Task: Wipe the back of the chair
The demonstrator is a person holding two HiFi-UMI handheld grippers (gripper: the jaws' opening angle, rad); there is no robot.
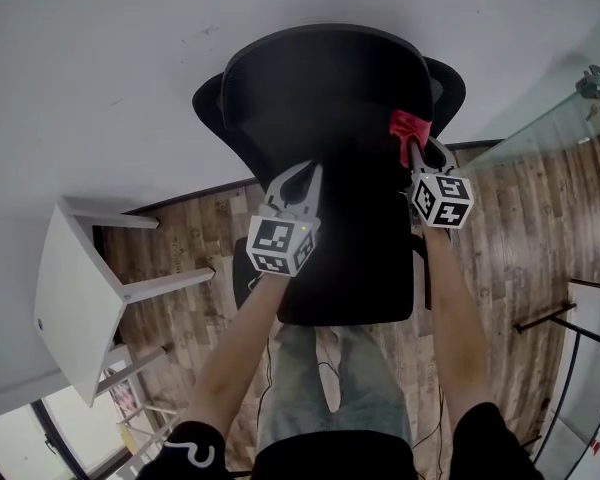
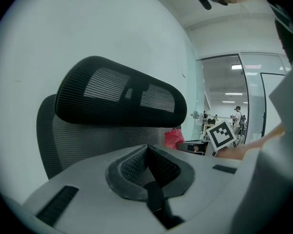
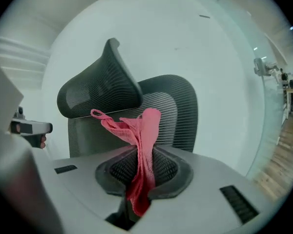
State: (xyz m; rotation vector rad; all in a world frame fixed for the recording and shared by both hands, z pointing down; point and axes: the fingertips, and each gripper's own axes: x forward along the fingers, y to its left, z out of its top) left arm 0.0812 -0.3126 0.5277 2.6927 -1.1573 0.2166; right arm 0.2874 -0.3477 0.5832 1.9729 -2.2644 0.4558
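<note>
Head view, from above: the black mesh chair [image 1: 325,88] stands close to the white wall [image 1: 100,68] and directly ahead of me. Both of my arms therefore reach its upper part head-on.

Left gripper view: the backrest [image 2: 88,138] fills the lower frame, with the headrest [image 2: 119,96] set above and in front of it. This is the surface to be wiped, and it faces both cameras squarely.

The left gripper [image 1: 308,173] hovers near the middle of the backrest. Its jaws are pressed together with nothing between them. I judge that it is held there in reserve, ready to steady the chair if the wiping pushes it toward the wall.

The right gripper [image 1: 417,153] sits higher, toward the chair's right edge, just below headrest level. That is a sensible place to start if the strokes are to run downward.

Right gripper view: the jaws are clamped on a pink cloth [image 3: 144,130]. One end hangs down between the pads, and a bunched fold stands up past the tips. The raised fold puts fabric, not hard jaw, toward the mesh. From these angles I cannot confirm whether the cloth already touches the backrest or stops just short of it.
</note>
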